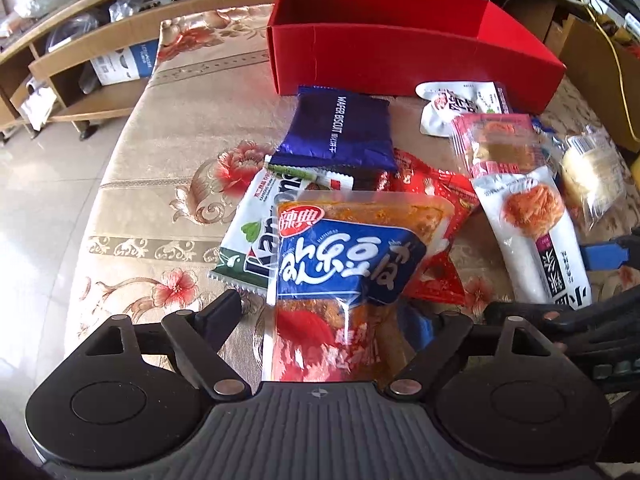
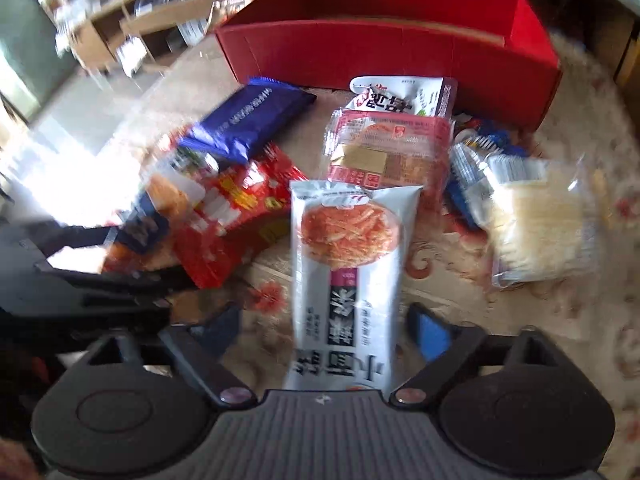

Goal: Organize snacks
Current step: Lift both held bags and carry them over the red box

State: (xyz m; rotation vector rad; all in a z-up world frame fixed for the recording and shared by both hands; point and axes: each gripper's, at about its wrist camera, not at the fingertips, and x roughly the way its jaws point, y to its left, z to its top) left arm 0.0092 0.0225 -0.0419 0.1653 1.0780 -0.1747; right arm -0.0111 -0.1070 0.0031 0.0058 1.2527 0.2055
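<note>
Purple pack (image 1: 336,130) reads "WAFER BISCUIT", lies just before red box (image 1: 400,60). Green-white pack (image 1: 250,236) shows "Kan…". Left tool (image 1: 332,312) spread wide, blue tofu pack (image 1: 344,264) between fingers, ungripped. Right tool (image 2: 326,332) spread likewise around white noodle pack (image 2: 344,260). Bare floral bench (image 1: 160,200) left of box.

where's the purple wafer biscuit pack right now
In the left wrist view the purple wafer biscuit pack lies centre-left on the table, just before the red box.
</note>
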